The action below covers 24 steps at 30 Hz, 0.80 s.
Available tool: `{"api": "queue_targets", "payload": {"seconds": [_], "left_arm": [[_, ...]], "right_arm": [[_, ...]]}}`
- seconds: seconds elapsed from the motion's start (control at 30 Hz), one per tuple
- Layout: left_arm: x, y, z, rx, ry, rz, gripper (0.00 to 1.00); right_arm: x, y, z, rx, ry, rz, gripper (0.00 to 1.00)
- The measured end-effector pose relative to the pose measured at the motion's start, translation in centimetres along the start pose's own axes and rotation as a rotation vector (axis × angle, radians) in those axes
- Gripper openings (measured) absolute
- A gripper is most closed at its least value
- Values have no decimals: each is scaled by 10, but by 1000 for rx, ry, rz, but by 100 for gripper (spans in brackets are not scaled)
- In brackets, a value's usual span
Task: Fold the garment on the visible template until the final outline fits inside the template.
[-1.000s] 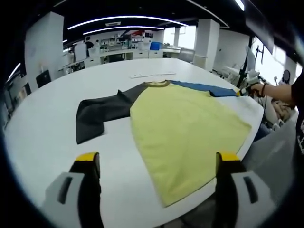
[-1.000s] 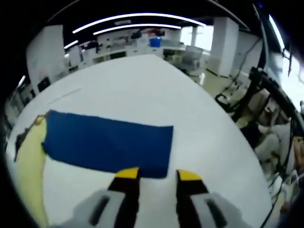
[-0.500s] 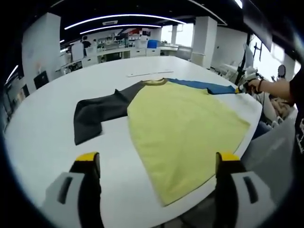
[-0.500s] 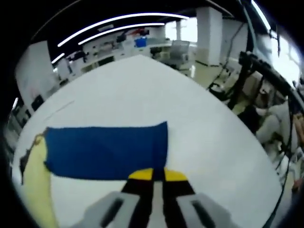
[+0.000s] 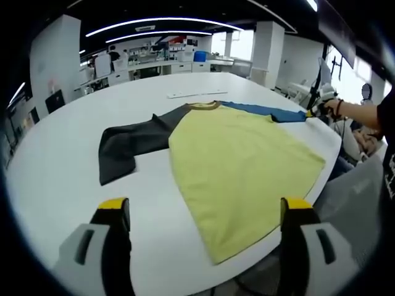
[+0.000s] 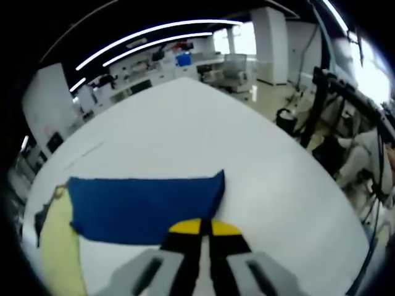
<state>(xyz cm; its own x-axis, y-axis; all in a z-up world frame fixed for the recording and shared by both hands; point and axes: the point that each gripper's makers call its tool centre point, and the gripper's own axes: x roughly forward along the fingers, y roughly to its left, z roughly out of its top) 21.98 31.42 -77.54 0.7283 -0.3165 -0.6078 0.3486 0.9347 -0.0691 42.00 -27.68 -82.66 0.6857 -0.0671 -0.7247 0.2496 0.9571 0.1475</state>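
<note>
A shirt with a yellow body (image 5: 237,163), a dark grey sleeve (image 5: 126,148) and a blue sleeve (image 5: 268,113) lies flat on the white round table (image 5: 55,179). In the left gripper view my left gripper (image 5: 203,213) stands open near the table's front edge, short of the hem and holding nothing. In the right gripper view my right gripper (image 6: 202,227) is shut on the cuff end of the blue sleeve (image 6: 145,206), whose cuff corner is lifted. The right gripper (image 5: 315,112) also appears at the far right of the left gripper view, held by a hand at the sleeve's end.
A thin white strip (image 5: 196,94) lies on the table beyond the collar. The hem hangs close to the table's near right edge (image 5: 321,185). Desks and office gear (image 5: 154,61) stand far behind. Chairs and a stand (image 6: 333,105) stand off the table's right side.
The right gripper closed on the blue sleeve's cuff and has raised it a little; the cuff corner now curls up. The left gripper stays open and still.
</note>
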Motion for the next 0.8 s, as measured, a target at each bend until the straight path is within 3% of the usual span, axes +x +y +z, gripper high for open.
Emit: {"api": "queue_targets", "payload": {"seconds": [0.5, 0.8], "left_arm": [[-4, 2, 1, -17, -32, -3, 99], [-5, 3, 0, -30, -46, 0, 99]], "right_arm": [[-14, 50, 18, -96, -24, 85, 0], [-22, 93, 24, -154, -19, 162, 0]]}}
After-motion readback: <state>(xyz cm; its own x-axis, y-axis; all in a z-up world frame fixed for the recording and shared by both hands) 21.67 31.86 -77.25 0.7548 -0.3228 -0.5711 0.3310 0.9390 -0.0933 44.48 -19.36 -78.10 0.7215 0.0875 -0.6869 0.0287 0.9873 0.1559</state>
